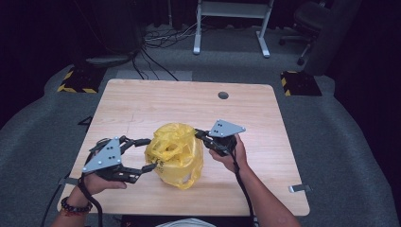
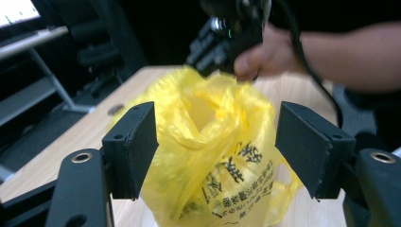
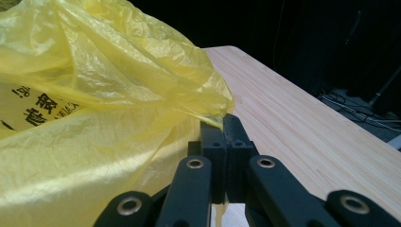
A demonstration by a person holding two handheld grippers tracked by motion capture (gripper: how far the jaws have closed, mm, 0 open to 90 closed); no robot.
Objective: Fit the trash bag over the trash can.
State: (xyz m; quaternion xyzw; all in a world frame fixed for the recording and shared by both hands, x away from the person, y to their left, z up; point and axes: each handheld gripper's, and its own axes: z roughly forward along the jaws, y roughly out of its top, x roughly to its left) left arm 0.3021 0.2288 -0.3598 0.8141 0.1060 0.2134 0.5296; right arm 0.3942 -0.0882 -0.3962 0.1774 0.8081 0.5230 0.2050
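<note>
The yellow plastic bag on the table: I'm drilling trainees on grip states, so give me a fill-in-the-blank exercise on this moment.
1. The right gripper is ____ on a fold of the yellow plastic bag.
2. The left gripper has its jaws ____, one on either side of the bag.
3. The bag rests on a ____ table.
4. The printing on the bag is ____ in colour.

Missing words: shut; open; wooden; black

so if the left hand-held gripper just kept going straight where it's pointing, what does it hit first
Most likely the yellow plastic bag: the left hand-held gripper has its jaws open on either side of the bag, apparently not pressing it. Beyond it sits the right hand-held gripper, shut on the bag's edge.
</note>
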